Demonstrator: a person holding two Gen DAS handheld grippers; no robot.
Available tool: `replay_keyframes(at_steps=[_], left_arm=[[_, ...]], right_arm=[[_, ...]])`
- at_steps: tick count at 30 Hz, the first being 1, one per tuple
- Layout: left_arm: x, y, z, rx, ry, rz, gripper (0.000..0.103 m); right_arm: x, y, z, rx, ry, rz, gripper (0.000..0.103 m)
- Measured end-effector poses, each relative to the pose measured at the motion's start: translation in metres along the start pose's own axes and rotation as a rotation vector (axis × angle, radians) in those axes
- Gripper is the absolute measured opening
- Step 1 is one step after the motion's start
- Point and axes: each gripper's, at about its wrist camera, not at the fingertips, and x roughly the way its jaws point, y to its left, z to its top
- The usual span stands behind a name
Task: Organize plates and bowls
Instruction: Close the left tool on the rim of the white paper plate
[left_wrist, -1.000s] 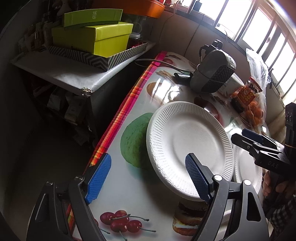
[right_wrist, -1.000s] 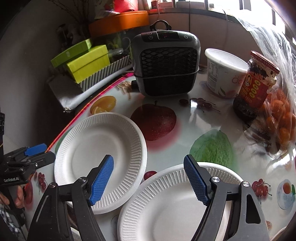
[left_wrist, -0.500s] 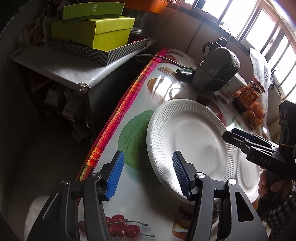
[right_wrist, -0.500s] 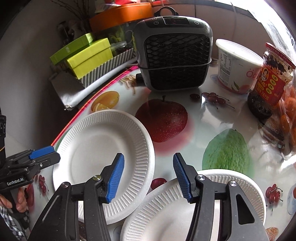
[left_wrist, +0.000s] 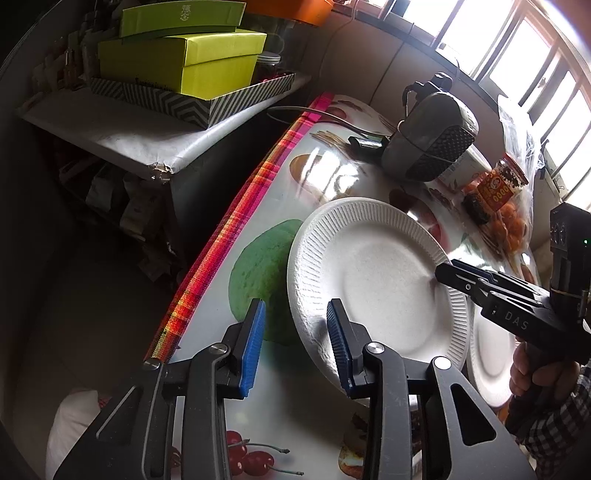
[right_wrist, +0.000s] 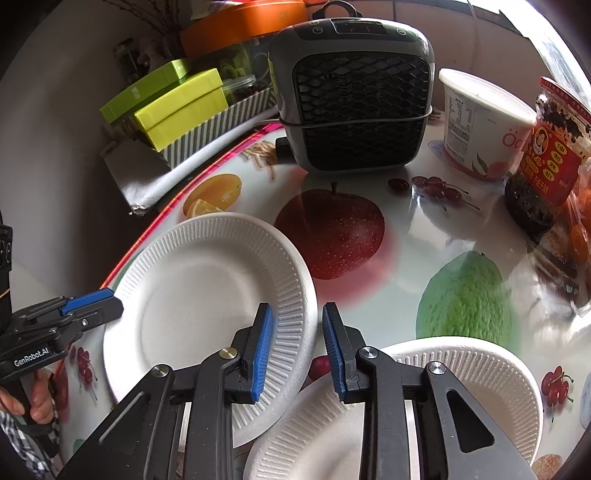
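A white paper plate (left_wrist: 373, 273) lies on the fruit-print table; it also shows in the right wrist view (right_wrist: 207, 314). A second white paper plate (right_wrist: 424, 417) lies beside it, partly under the first plate's rim, and shows in the left wrist view (left_wrist: 491, 354). My left gripper (left_wrist: 295, 347) straddles the first plate's near-left rim, jaws narrowed with a gap, gripping nothing. My right gripper (right_wrist: 297, 347) straddles that plate's opposite rim, jaws also narrowed with a gap. Each gripper shows in the other's view, the right one (left_wrist: 480, 288) and the left one (right_wrist: 74, 314).
A grey fan heater (right_wrist: 354, 96) stands at the back of the table, with a white tub (right_wrist: 480, 122) and a red-labelled jar (right_wrist: 546, 155) to its right. A bag of oranges (left_wrist: 513, 221) lies by the jar. Green boxes (left_wrist: 184, 55) sit on a side shelf.
Both grippers have narrowed their jaws from wide open. Both have moved in over the first plate's rim from opposite sides.
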Motion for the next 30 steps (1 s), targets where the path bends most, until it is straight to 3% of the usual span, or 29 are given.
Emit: replay_keyframes(at_steps=[6,30], left_arm=[[0.0022,-0.0032,-0.0008,0.007,0.008,-0.015,0.02],[-0.0017,-0.0022,0.0026,0.003,0.0,-0.007,0.02]], right_arm=[[-0.0016,0.0016,0.0006,-0.004,-0.004,-0.004,0.023],[-0.0009,0.0009,0.0016,0.015,-0.003,-0.012,0.023]])
